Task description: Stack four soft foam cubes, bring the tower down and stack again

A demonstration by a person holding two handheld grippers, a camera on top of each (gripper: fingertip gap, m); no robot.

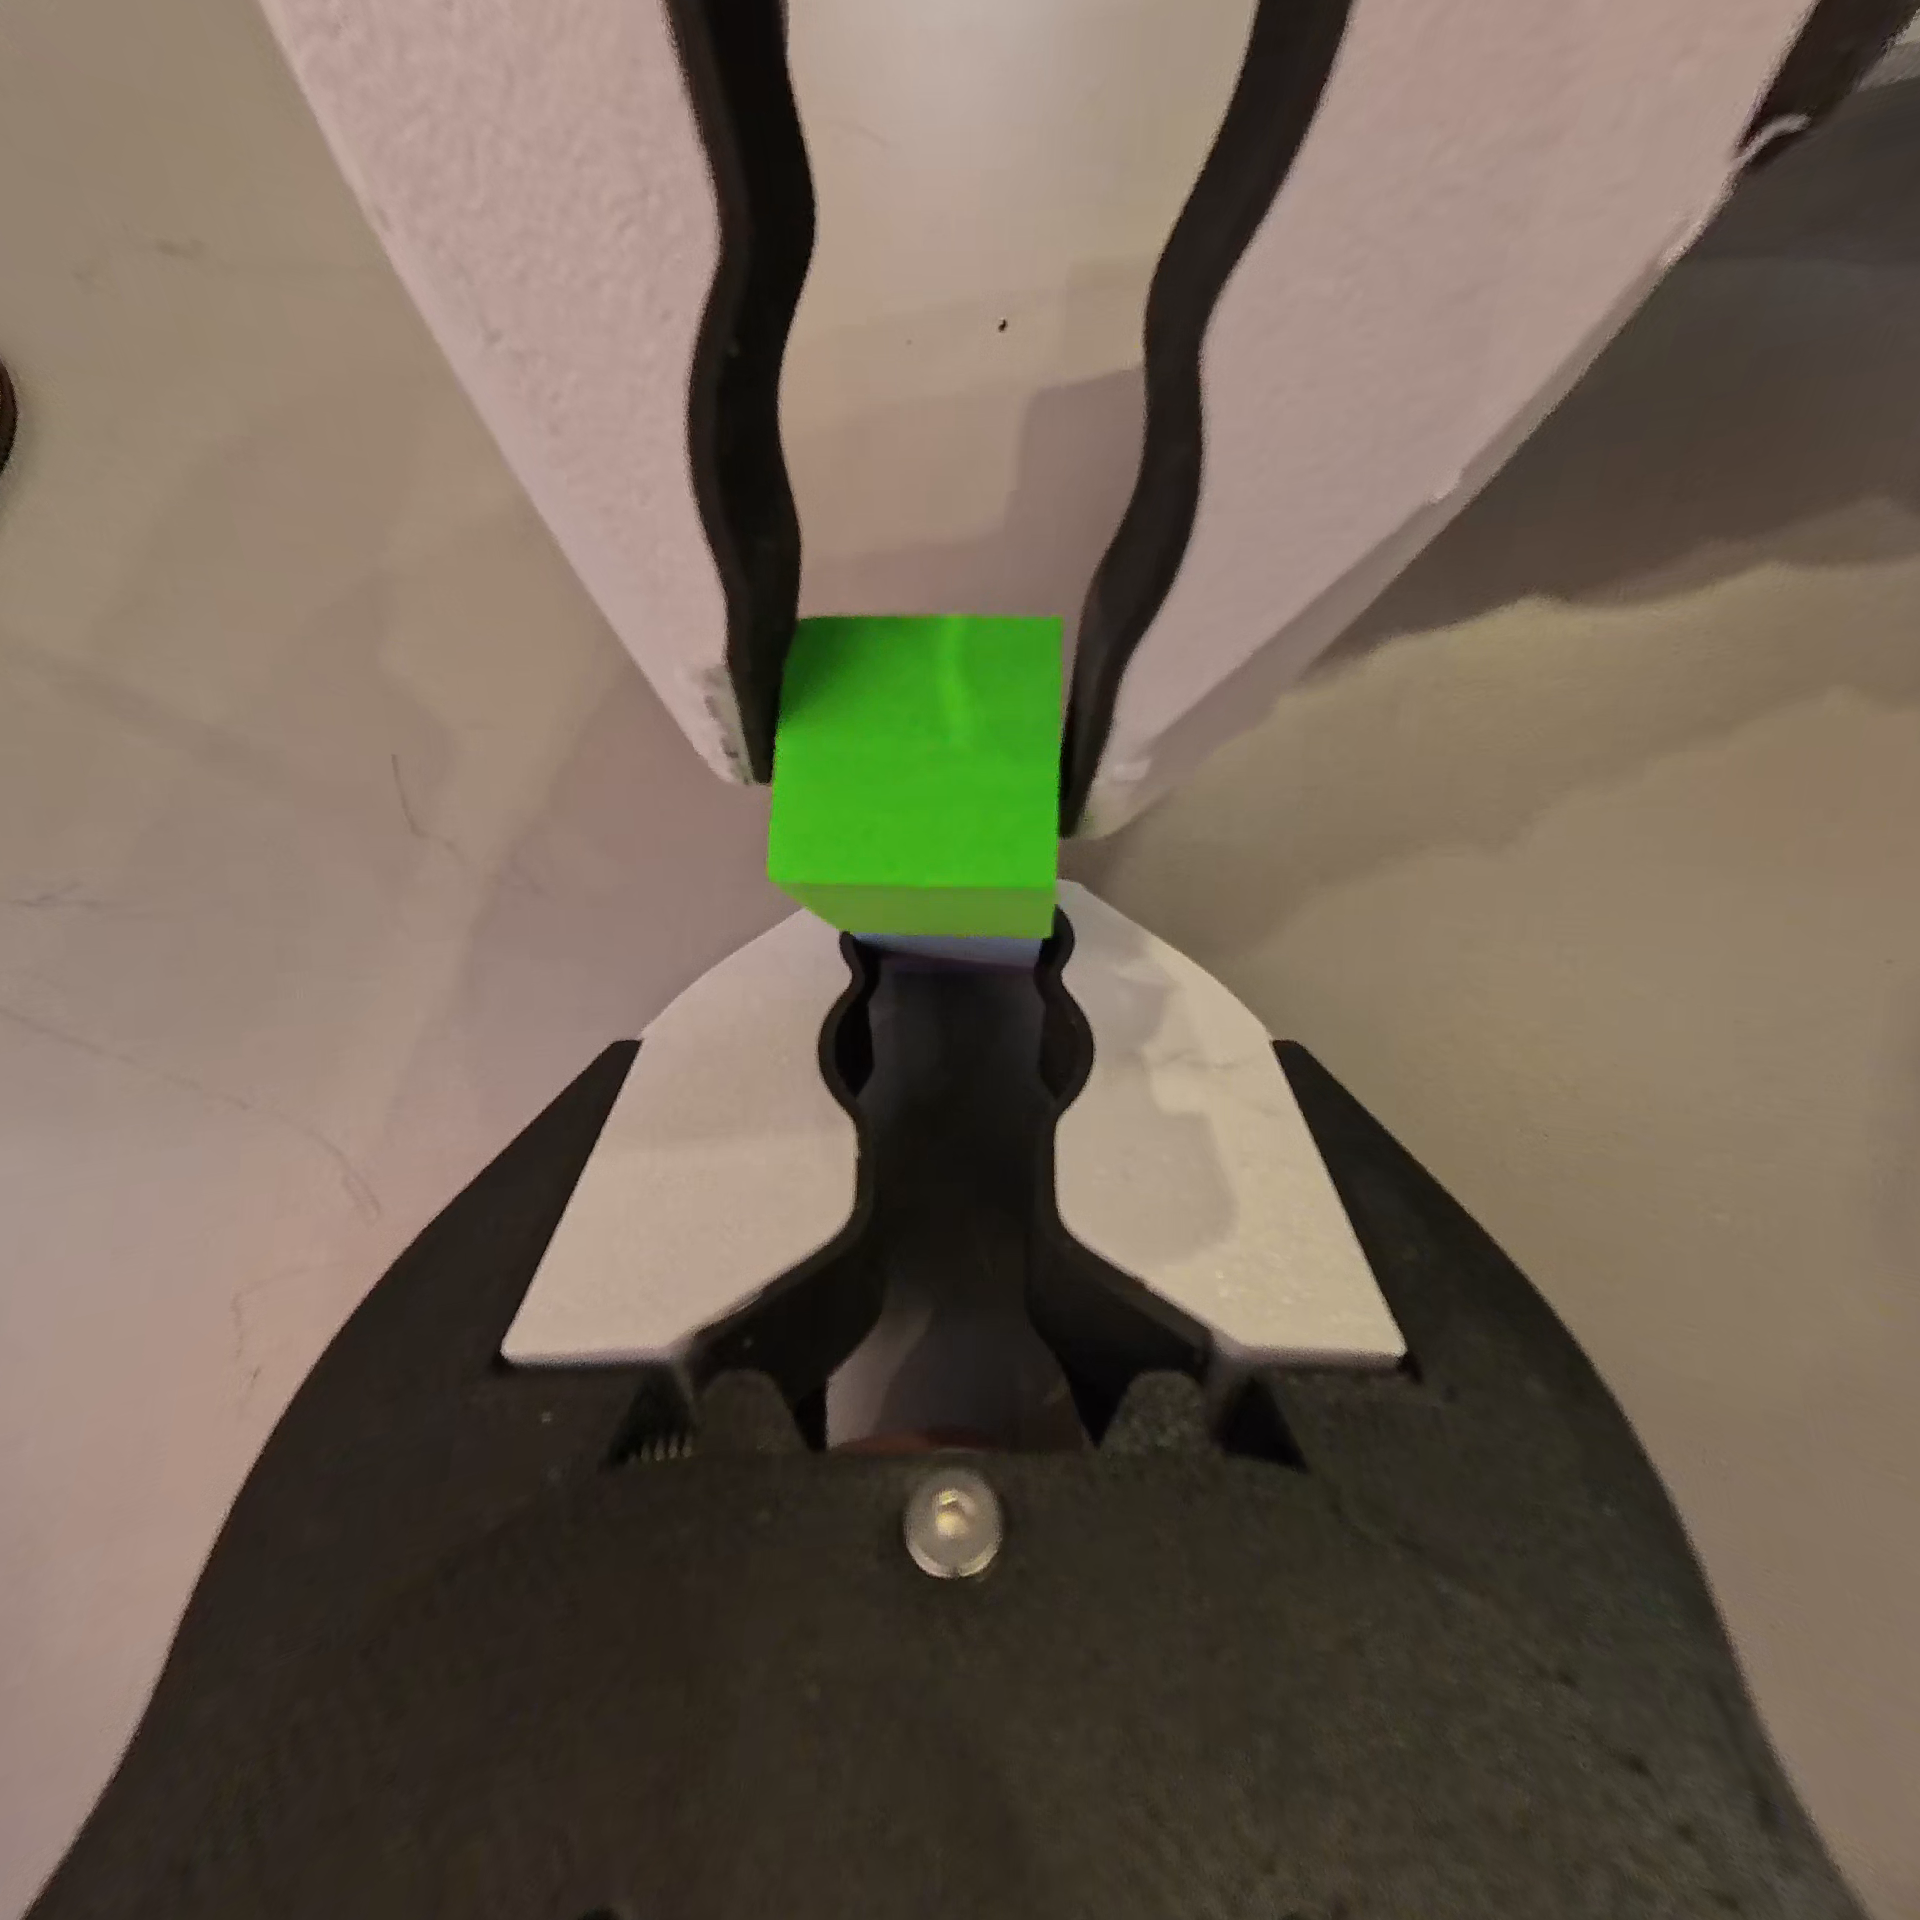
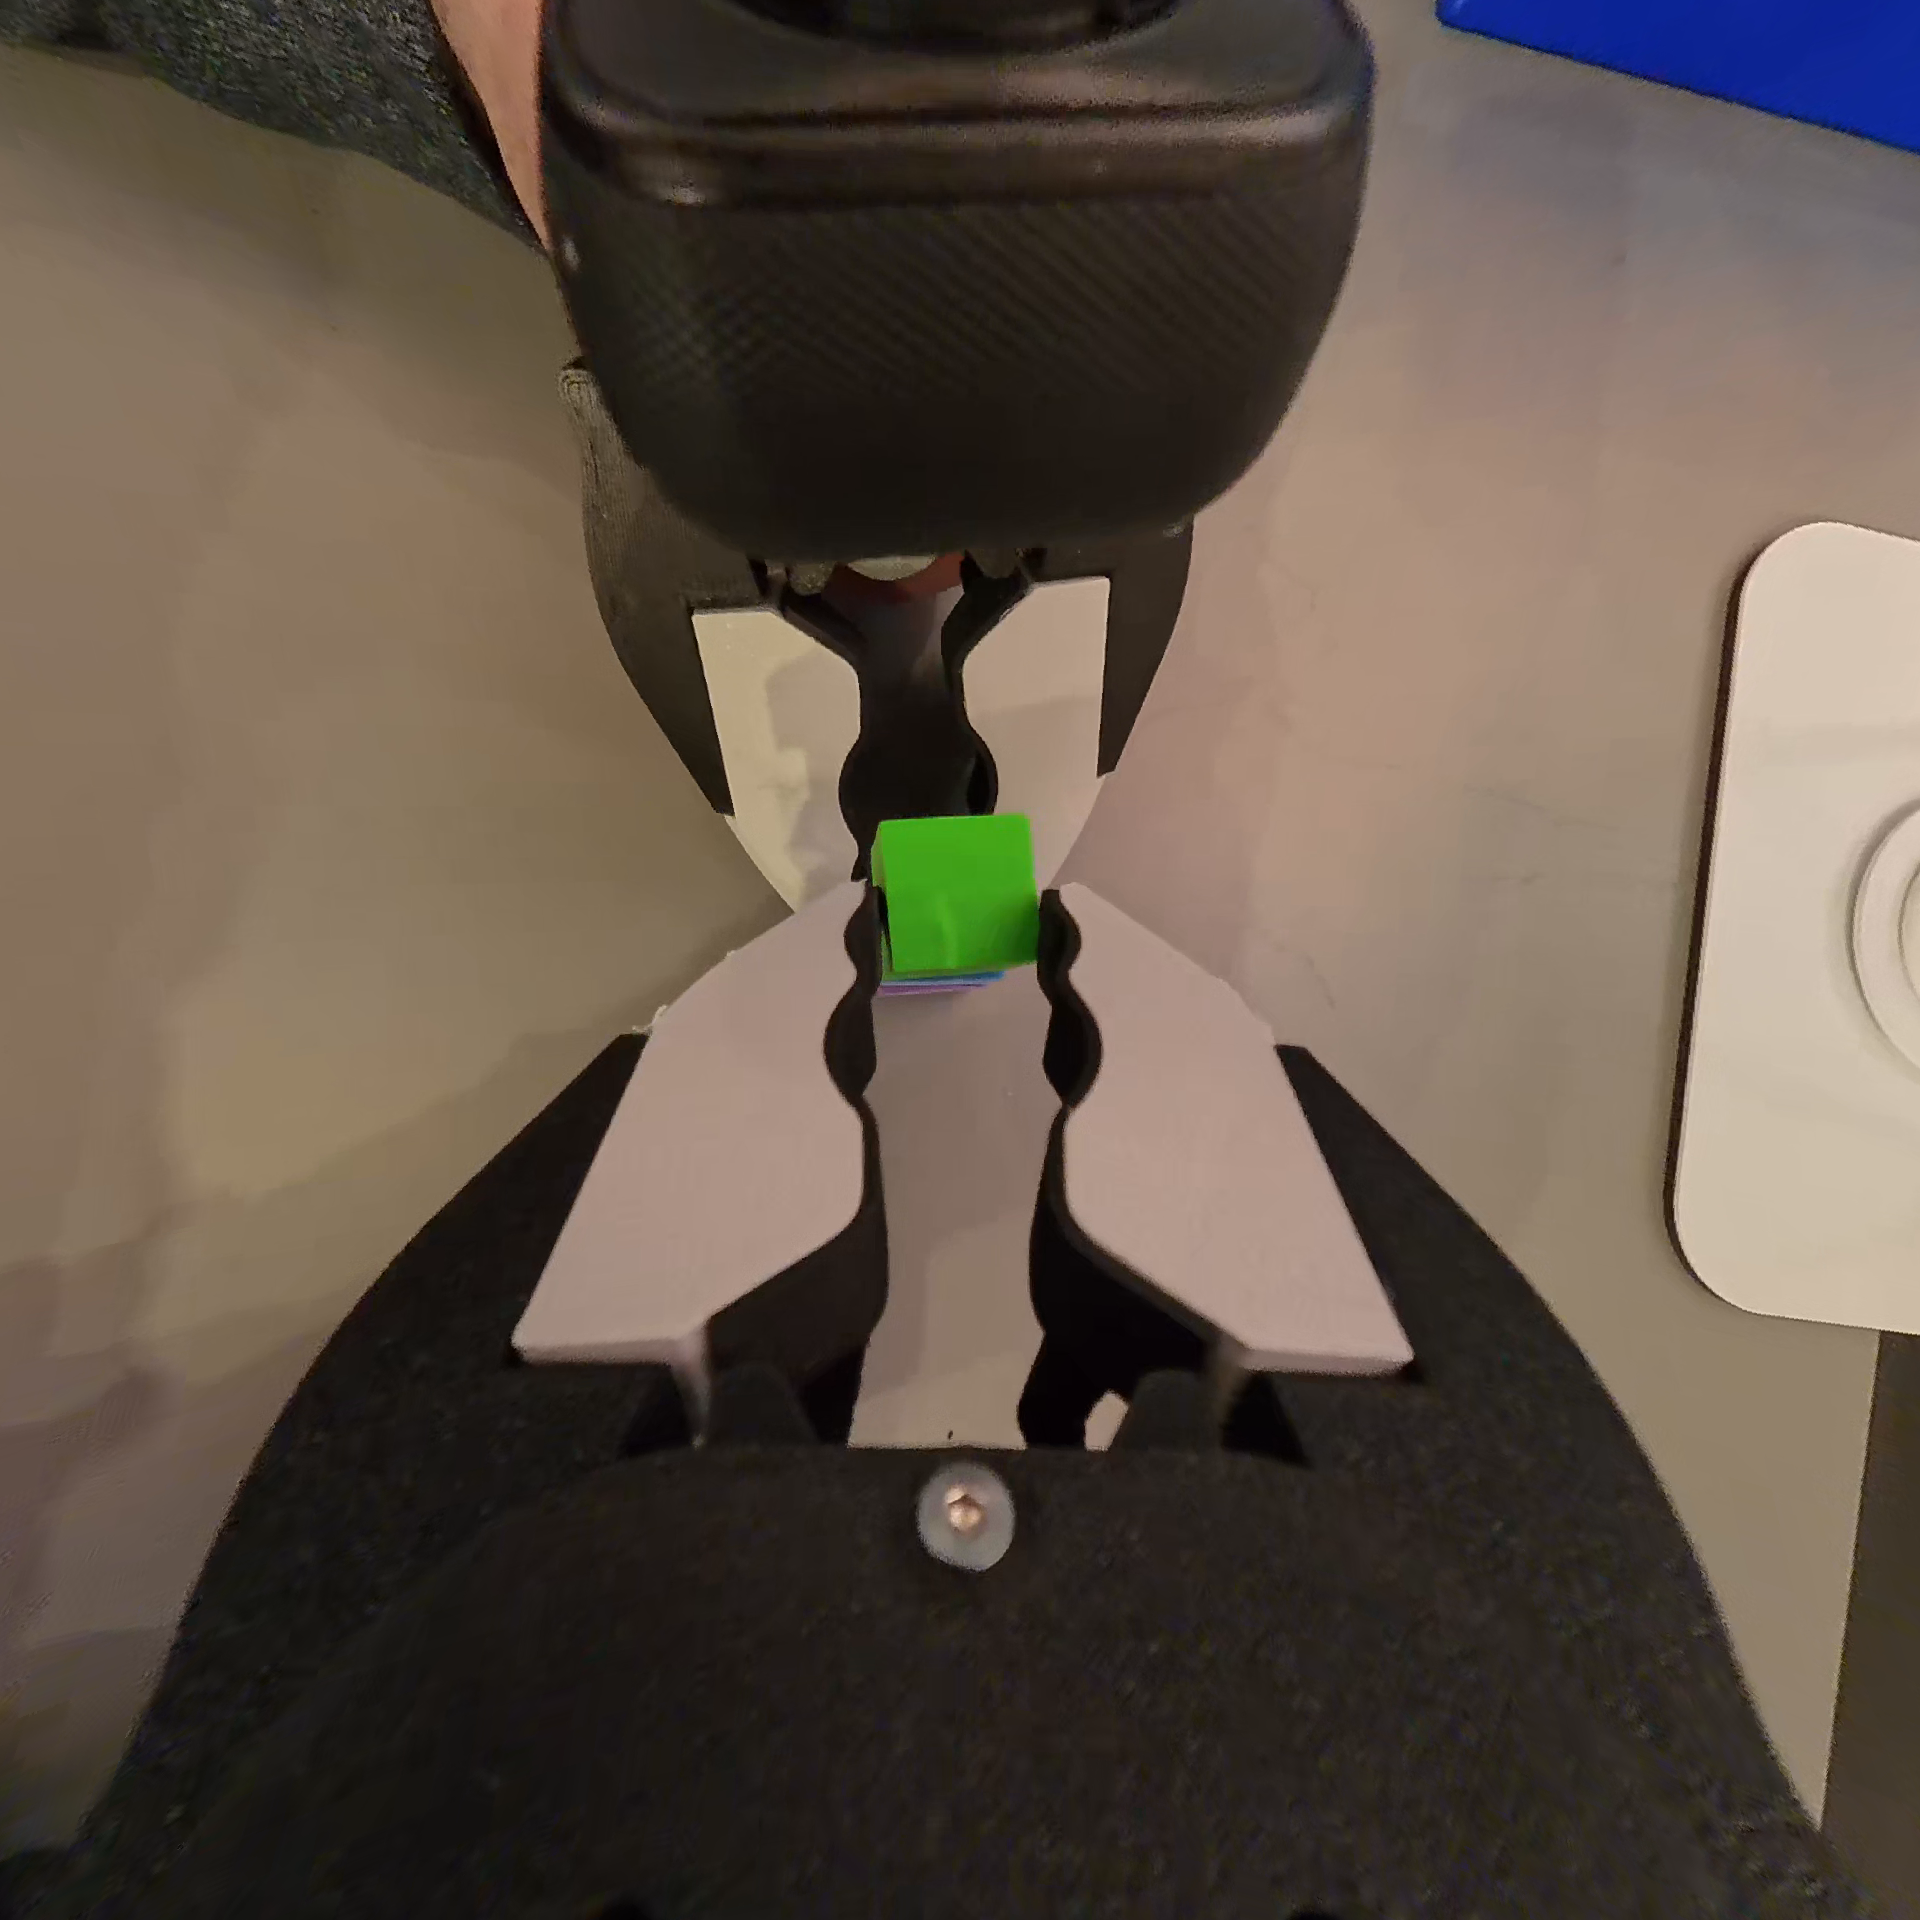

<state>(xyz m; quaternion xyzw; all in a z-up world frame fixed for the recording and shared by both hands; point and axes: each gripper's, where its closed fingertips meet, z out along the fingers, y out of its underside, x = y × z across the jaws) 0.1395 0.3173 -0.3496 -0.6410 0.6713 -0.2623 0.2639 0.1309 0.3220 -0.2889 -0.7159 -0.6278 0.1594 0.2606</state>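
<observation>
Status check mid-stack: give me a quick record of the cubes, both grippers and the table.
top cube: green cube, on the stack
below it: blue cube, then a purple cube; anything lower is hidden
right gripper: pads pressed on the green cube's sides
left gripper: fingertips closed around the blue cube
table: white pad to the right of the stack
</observation>
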